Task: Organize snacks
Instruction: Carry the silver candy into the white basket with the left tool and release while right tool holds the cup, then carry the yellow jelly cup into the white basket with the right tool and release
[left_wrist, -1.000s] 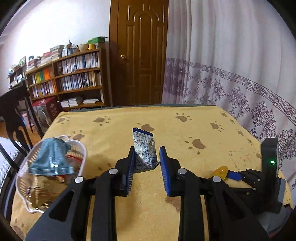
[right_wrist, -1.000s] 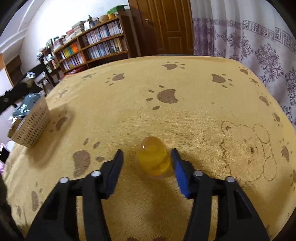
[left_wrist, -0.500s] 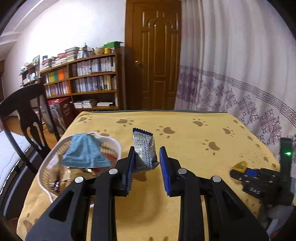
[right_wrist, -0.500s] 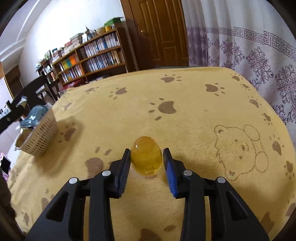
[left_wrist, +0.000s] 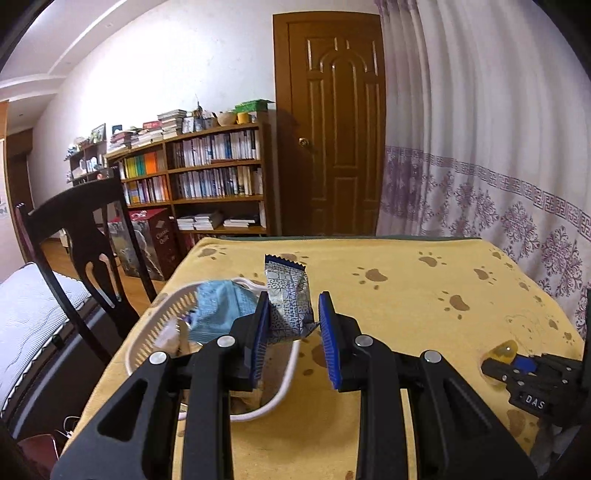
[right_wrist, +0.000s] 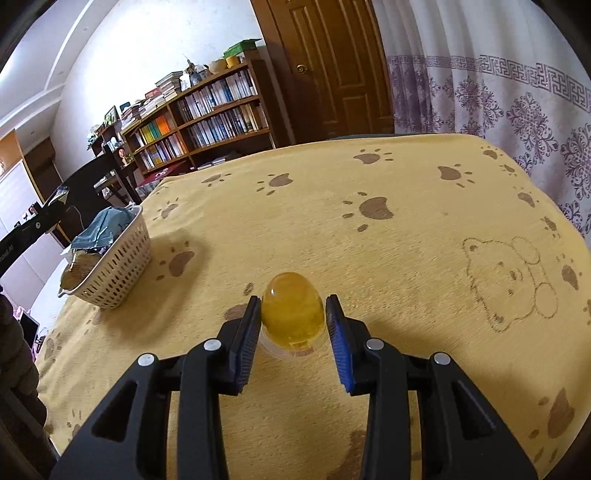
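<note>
A: Where's the silver-blue patterned snack packet (left_wrist: 286, 295) relative to the white slotted basket (left_wrist: 284, 384)?

B: It's held upright above the basket's near rim, over the right part of the opening. The left gripper (left_wrist: 293, 334) has it pinched at the lower end. The jaws are only partly closed, and the packet sits against the left pad with a gap on the right side, so I judge the hold light.

A: So the step is the drop?

B: I think so. Best to carry it a little further over the basket's middle, toward the pale blue pouch (left_wrist: 218, 308) already lying in it, then lower it before spreading the jaws. Let go at the rim and it could tip out onto the yellow paw-print tablecloth (left_wrist: 406, 280).

A: And the other one?

B: The amber jelly cup (right_wrist: 292, 314) stands dome-up on the tablecloth, well to the right of the basket. The right gripper (right_wrist: 293, 325) brackets it, jaws closed nearly to its width. The left pad looks to be touching. On the right I can't tell whether there's contact.

A: Advice there?

B: The dome is smooth and rounded, so it may squirt out if squeezed high. Grip low, near the clear flared rim, and lift straight. Then swing it over to the basket once the left gripper is out of the way.
</note>
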